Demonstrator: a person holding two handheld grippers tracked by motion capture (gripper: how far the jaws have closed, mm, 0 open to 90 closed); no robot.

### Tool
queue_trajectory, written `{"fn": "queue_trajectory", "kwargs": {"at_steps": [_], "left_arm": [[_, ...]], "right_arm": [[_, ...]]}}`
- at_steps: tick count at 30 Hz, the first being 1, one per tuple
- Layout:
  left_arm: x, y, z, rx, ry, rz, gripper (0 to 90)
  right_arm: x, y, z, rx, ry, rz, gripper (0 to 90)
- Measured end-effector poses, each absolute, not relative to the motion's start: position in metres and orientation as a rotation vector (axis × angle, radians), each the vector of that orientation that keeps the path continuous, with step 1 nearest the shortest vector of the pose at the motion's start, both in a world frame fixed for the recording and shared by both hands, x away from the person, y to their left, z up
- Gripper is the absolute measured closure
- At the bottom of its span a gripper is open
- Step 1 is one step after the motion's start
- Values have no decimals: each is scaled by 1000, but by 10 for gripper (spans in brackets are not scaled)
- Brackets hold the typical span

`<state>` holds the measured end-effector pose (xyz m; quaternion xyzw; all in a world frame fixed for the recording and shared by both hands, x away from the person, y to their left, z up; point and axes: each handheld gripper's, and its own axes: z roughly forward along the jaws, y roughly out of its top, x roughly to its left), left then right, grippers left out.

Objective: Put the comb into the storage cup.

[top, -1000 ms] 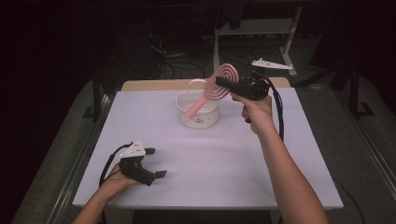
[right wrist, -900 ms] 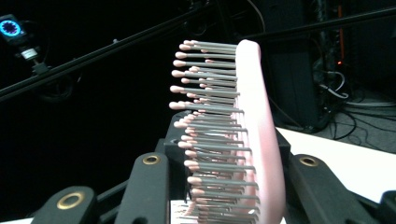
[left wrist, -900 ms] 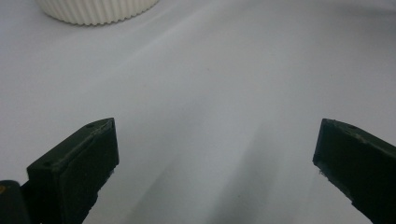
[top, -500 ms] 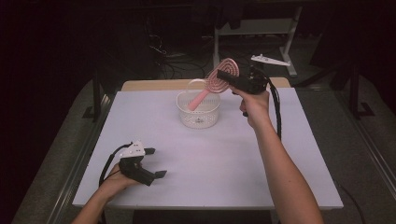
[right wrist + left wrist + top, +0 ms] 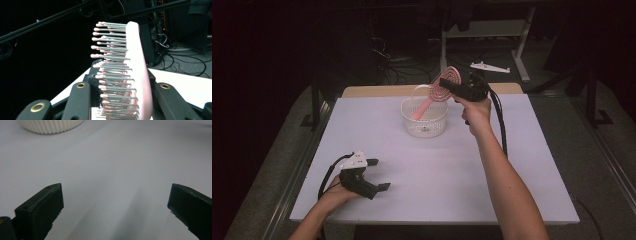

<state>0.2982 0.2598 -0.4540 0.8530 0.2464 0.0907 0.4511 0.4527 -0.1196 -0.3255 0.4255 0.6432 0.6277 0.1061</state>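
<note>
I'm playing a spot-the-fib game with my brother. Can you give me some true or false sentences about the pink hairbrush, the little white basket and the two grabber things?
1. The right gripper holds the pink hairbrush by its round head. True.
2. The brush lies flat on the table. False: it is tilted, with its handle end pointing down into the white basket.
3. The left gripper is holding the basket. False: its jaws are open with nothing between them, near the table's front edge, far from the basket.
4. The bristles have small pink tips. True, as the right gripper view shows.
5. The basket stands on the floor. False: it stands on the table.
</note>
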Motion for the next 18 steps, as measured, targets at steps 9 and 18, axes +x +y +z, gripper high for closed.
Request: {"fn": "queue_trajectory", "kwargs": {"at_steps": [9,18], "left_arm": [[298,260,-454,2109,606,226,1],[298,260,-454,2110,604,226,1]], "right_arm": [[460,-111,-335,1282,1905,1825,626],[463,-102,-344,1292,1934,1805,625]]}}
